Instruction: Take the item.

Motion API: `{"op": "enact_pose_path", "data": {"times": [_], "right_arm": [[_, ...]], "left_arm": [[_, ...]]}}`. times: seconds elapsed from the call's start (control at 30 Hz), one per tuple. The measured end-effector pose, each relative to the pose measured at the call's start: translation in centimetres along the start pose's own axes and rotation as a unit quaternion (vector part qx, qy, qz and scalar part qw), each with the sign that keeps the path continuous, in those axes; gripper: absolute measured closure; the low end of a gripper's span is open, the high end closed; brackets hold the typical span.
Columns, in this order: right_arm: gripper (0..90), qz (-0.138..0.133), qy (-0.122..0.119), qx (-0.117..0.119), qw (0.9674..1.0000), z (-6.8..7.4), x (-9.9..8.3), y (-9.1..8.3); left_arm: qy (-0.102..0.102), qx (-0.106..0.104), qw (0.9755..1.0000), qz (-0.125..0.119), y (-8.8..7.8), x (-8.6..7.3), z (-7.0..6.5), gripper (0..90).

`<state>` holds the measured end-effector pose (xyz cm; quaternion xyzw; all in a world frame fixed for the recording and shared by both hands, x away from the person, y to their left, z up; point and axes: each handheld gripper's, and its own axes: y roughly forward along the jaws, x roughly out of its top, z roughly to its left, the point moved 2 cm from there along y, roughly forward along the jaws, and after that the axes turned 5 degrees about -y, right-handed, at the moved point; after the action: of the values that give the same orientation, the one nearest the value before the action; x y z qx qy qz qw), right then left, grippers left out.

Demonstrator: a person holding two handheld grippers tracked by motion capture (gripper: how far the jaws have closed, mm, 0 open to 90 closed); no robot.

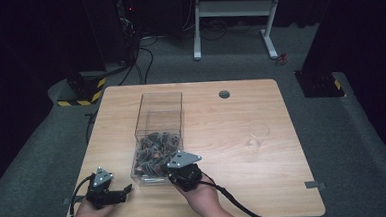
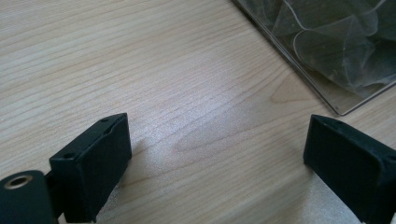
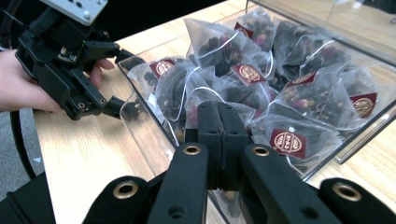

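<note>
Wooden table (image 1: 242, 136) bears our clear box (image 1: 158, 135) of tea bags (image 3: 285, 140) left of centre. Our right gripper (image 3: 219, 121) dips into its near end, jaws pressed together; whether a bag is pinched we cannot tell. From the left gripper view, our left gripper (image 2: 215, 154) rests beside the box, jaws wide apart, holding nothing.

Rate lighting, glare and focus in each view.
High view: dark surround, lit table, glass faint. Left gripper view: sheen on the wood, box corner soft. Right gripper view: tea bags sharp, right tool near and slightly soft.
</note>
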<state>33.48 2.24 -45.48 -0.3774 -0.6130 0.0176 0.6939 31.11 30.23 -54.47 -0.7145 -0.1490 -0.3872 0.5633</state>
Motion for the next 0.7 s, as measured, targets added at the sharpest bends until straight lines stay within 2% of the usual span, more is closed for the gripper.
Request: {"op": "enact_pose_path", "data": {"times": [0.7], "right_arm": [[90.0,-0.041,0.008,-0.019,0.9989,-1.1,1.1,-2.1]], "left_arm": [[0.002,0.001,1.0,-0.001,0.0,0.0,0.0,8.0]]}}
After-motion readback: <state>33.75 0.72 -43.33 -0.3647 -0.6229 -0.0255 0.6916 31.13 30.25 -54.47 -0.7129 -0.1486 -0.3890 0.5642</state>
